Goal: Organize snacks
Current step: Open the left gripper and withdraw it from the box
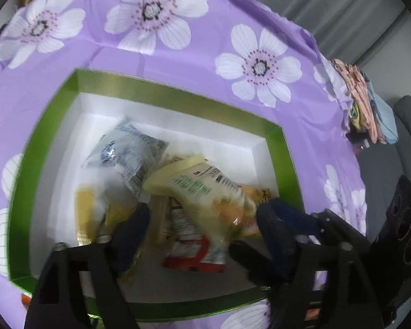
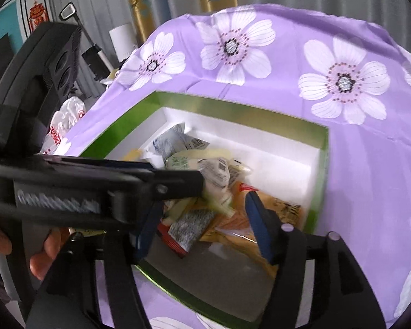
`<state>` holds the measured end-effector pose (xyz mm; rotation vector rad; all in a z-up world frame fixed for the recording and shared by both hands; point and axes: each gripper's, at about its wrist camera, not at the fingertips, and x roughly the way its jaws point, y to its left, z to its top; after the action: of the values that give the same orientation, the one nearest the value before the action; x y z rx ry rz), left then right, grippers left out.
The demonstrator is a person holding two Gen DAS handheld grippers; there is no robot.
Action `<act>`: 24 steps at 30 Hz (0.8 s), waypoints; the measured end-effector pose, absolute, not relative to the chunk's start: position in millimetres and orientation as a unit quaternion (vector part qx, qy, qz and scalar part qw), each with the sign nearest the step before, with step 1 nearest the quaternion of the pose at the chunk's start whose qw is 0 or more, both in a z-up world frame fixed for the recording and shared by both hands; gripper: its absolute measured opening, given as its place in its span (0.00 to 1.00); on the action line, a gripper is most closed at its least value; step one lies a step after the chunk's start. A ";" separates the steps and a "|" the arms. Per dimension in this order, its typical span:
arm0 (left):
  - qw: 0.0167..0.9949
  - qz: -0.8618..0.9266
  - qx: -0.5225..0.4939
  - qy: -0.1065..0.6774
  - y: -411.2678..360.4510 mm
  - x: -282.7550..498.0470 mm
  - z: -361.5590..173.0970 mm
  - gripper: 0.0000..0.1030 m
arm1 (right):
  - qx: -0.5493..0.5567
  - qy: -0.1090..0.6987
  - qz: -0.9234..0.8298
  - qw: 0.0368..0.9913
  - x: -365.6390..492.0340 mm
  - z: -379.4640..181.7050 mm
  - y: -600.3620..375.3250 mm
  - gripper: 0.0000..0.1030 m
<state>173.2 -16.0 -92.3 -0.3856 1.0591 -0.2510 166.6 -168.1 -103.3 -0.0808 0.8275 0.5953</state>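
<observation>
Green box [image 1: 283,148] w/ white lining sits on the tabletop, which is covered by a purple flower cloth [image 1: 178,63]. All the snacks are piled inside it: a silver/clear packet [image 1: 128,153] toward the far left, a pale yellow packet w/ green print [image 1: 197,189] leaning across the middle, a red-and-white one [image 1: 194,249] under it, an orange packet [image 2: 282,208] on the right side, plus a yellow one [image 1: 85,213] by the left wall.

Left gripper [image 1: 202,219] hangs over the near part of the box, jaws spread wide, nothing between them; the yellow packet is just past the tips, can't tell if it's touching tbh, pic is blurry.

Right gripper [image 2: 202,219] is over the box too, jaws also wide apart and not clamped on anything; its right finger [image 2: 260,227] is right over the orange packet. From the right cam the left gripper's body cuts across the box's left side, w/ a hand [image 2: 45,249] on its handle.
</observation>
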 end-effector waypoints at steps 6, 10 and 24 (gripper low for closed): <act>0.849 -0.107 -0.185 0.483 -3.7 162.8 -73.4 0.80 | -0.013 0.378 0.269 0.886 152.2 -90.7 -190.8 0.71; 0.862 -0.107 -0.175 0.464 4.0 147.6 -53.8 0.84 | 0.010 0.370 0.265 0.891 137.6 -83.5 -204.1 0.76; 0.891 -0.074 -0.157 0.421 54.9 69.1 -13.3 0.92 | 0.067 0.367 0.257 0.892 75.2 -81.4 -231.7 0.92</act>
<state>69.1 54.9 -13.3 -0.3252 0.8734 -0.1539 75.2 -231.7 -81.4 0.1387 0.7617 0.5334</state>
